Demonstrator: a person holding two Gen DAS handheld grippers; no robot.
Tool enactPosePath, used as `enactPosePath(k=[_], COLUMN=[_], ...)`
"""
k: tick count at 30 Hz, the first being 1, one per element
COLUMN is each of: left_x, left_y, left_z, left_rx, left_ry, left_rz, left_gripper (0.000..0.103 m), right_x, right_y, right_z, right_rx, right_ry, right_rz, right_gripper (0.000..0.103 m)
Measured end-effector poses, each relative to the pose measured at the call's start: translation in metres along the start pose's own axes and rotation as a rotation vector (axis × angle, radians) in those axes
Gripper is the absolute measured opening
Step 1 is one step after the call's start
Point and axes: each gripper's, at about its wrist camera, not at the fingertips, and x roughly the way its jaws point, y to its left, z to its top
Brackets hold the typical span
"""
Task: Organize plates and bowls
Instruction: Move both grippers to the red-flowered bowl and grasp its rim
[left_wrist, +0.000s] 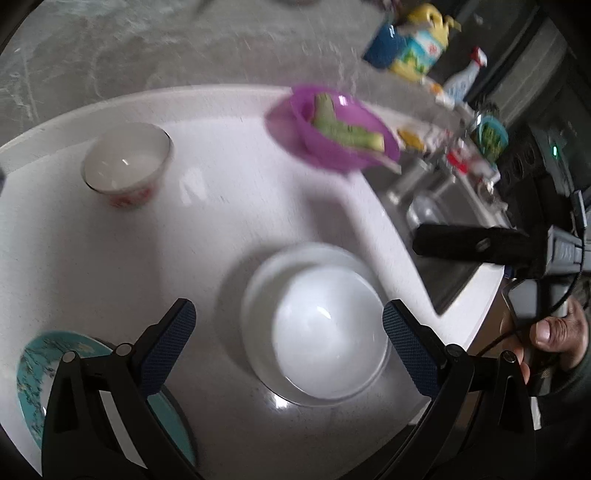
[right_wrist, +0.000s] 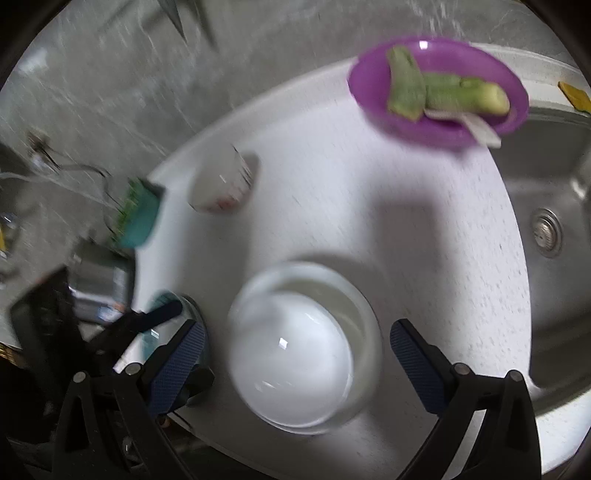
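1. Two grippers counted. Left gripper is spread wide and nothing is gripped; the white bowls are seen between and below its blue pads, untouched.
2. Right gripper is likewise released, its jaws wide apart and empty, with the same bowls framed below. One of its black fingers is also seen at right in the left wrist view.
3. A person's hand is seen on that gripper's handle at the right edge.
4. White bowls: a stack is seen, two by the rims as far as blur allows, nested, mouths up, on the white countertop near its front edge, just left of the sink. Round, so no long axis can be given.
5. Small bowl with red pattern: one, upright, mouth up, far left on the countertop, well apart from the stack.
6. Purple bowl: one, at the far right of the countertop beside the sink; green vegetable pieces are held in it, count unclear from blur. Their long axis lies roughly left-to-right in the right wrist view.
7. Teal patterned plate: one, flat, near left, partly hidden by the left gripper.
8. Steel sink: one, right of the countertop, with its drain visible.
9. Bottles and containers at far right are too blurred to be counted.
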Motion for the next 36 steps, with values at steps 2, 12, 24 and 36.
enactPosePath(k=[2, 12, 24, 36], left_x=[-0.014, -0.033, 0.003, 0.087], left_y=[0.016, 0.131, 0.213, 0.235], left_z=[0.006, 0.050, 0.109, 0.128], left_rx=[0.006, -0.219, -0.277, -0.238], left_ry=[-0.064, -0.016, 0.009, 0.126], left_rz=[0.030, 0.218, 0.284, 0.296], left_gripper=[0.103, 0.103, 0.102, 0.085], right_x=[-0.008, 0.011, 0.091, 0.218], right_y=[0.000, 0.023, 0.061, 0.052], right_z=[0.006, 0.045, 0.140, 0.172], right_rx=[0.038, 0.046, 0.034, 0.049], right_ry=[-0.055, -0.046, 0.094, 0.303], right_rz=[0.093, 0.322, 0.194, 0.105], right_gripper=[0.103, 0.103, 0.094, 0.074])
